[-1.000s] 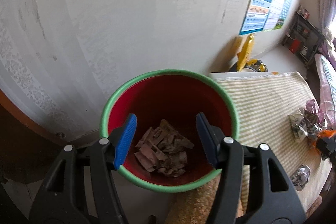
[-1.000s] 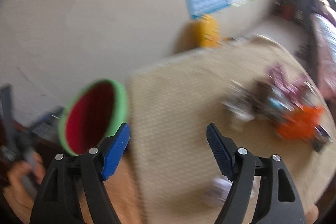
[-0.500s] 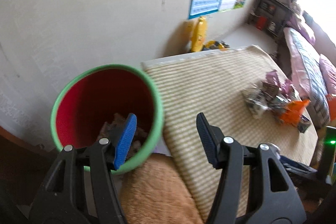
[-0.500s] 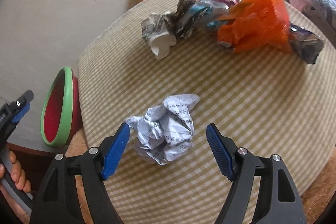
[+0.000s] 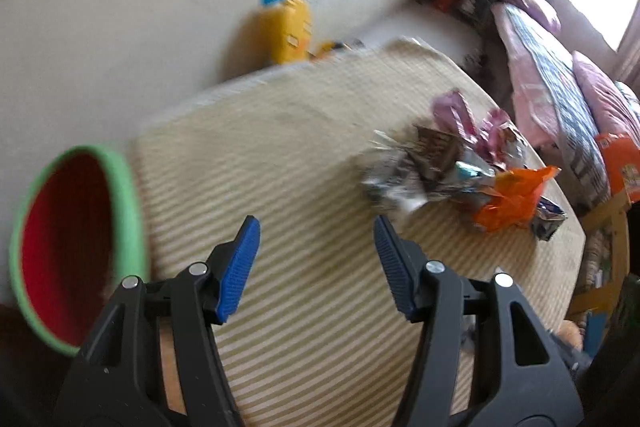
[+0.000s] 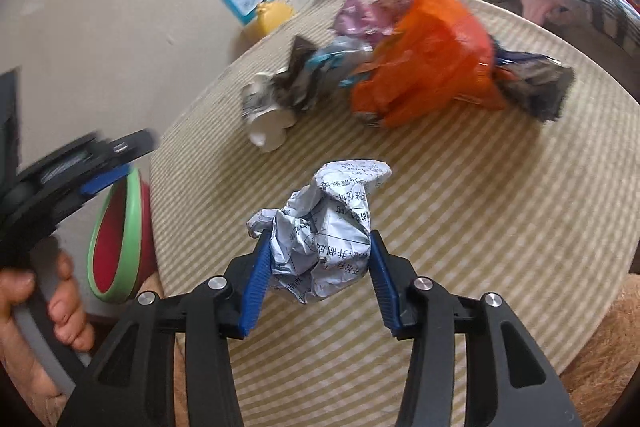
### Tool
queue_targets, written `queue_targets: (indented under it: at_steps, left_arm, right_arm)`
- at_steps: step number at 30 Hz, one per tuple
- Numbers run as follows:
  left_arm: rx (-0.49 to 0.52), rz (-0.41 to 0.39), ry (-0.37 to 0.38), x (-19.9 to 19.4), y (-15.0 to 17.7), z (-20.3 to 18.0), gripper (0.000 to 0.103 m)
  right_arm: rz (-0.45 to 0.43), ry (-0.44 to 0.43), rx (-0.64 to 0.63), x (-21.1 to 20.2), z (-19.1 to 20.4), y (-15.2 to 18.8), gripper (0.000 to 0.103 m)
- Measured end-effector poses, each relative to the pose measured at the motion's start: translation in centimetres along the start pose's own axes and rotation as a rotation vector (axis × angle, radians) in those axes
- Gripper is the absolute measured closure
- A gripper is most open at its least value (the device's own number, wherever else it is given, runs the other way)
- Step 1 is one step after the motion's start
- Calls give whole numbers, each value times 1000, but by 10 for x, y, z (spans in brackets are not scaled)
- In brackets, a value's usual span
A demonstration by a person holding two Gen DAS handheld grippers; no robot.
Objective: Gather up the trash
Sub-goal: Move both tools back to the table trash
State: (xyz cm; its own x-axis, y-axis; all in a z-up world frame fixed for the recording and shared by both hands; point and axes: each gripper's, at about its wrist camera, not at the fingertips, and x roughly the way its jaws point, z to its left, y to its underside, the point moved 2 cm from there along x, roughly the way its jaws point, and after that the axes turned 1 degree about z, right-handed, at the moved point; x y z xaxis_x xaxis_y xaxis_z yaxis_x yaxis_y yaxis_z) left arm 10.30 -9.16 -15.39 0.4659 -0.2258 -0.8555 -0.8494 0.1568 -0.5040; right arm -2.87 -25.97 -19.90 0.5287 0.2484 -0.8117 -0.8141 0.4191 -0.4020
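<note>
The right gripper [image 6: 316, 267] is closing its jaws on a crumpled ball of printed paper [image 6: 320, 239] near the front edge of the striped tabletop [image 6: 480, 227]; both blue pads already touch the paper's sides. The left gripper [image 5: 316, 263] hangs half open over the tabletop's left part with nothing between its pads. A red bin with a green rim [image 5: 76, 251] stands just off the tabletop's left edge. A heap of wrappers [image 6: 320, 75] with an orange plastic bag [image 6: 428, 63] lies toward the far right corner, well apart from the paper ball
</note>
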Motion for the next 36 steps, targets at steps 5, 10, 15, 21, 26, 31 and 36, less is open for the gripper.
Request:
queue_targets:
  at_steps: [5,10,15,21,26,31,36]
  left_arm:
    - [-18,87,55,49,-18,-31,46]
    - [6,119,21,78,-27,-45,43]
    - [-6,174,40,98,-29,-44,49]
    - [2,179,60,86,-20,-42,56]
    - [52,181,32,53,7,-28,63]
    - [119,166,-17,37,33,-19,63]
    - [61,101,-56,29,41,-9,37]
  right_arm:
    - [-28,-8,17,-10,-8,2,58]
    - [-43,-17,18,-12,-13,1,58]
    - [-39,-28,28,-10,-17,2,58]
    - [-37,-35,34,-10,-20,3,58]
    - [-39,-31,24,-7,-19,-1,57]
    - [-13,-30,3,1,-13,-1,57]
    - [-7,-14,-11,3,-11,-1,49]
